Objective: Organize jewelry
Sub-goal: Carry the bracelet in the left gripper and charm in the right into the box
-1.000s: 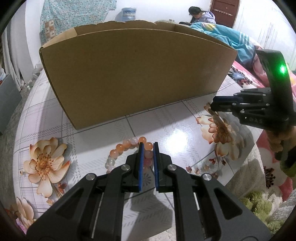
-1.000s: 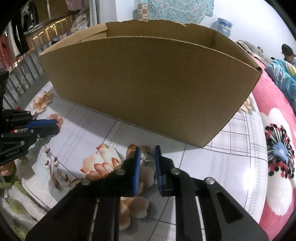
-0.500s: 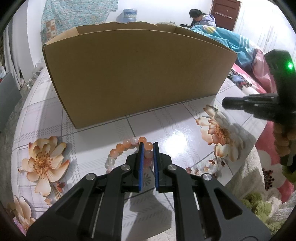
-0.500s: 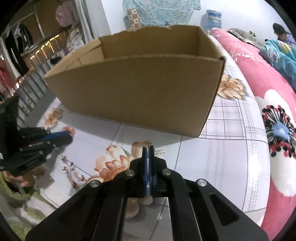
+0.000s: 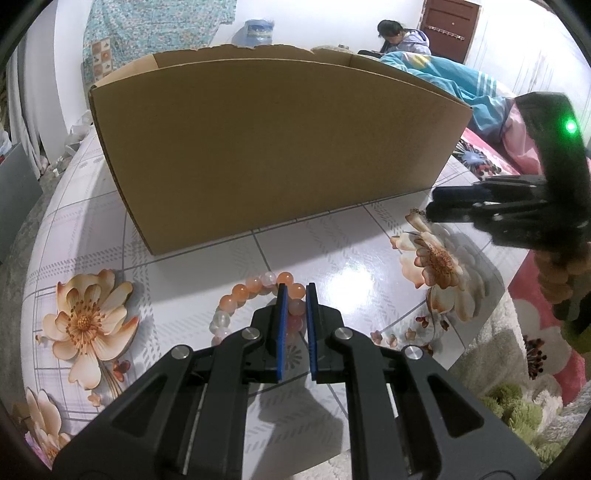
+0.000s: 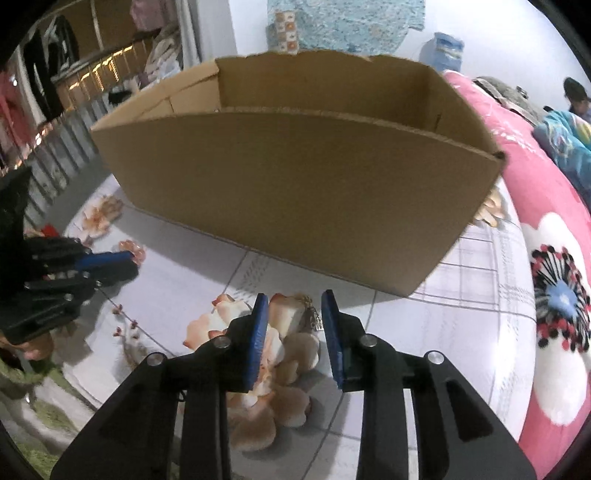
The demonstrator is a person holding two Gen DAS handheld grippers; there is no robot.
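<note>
A bracelet of orange and pale beads (image 5: 236, 299) lies on the flowered tabletop (image 5: 184, 266) in front of a brown cardboard box (image 5: 277, 147). My left gripper (image 5: 294, 295) is shut on the bracelet's near side, with beads between its blue pads. In the right wrist view, a small silver chain piece (image 6: 314, 319) lies on a printed flower. My right gripper (image 6: 294, 299) stands over it. Its jaws are opening and the pads do not touch the piece. The box (image 6: 295, 192) is open at the top. Each gripper also shows in the other's view: right gripper (image 5: 432, 212), left gripper (image 6: 127, 260).
The box fills the table's far half and its walls rise well above both grippers. A pink flowered bedspread (image 6: 554, 258) borders the table on the right. A green and white rug (image 5: 517, 406) lies below the near edge. A person (image 5: 402, 35) sits far behind.
The right gripper's jaws closed beside the silver piece, then opened again around it. The piece still lies on the table. The left gripper kept still on the bracelet.
</note>
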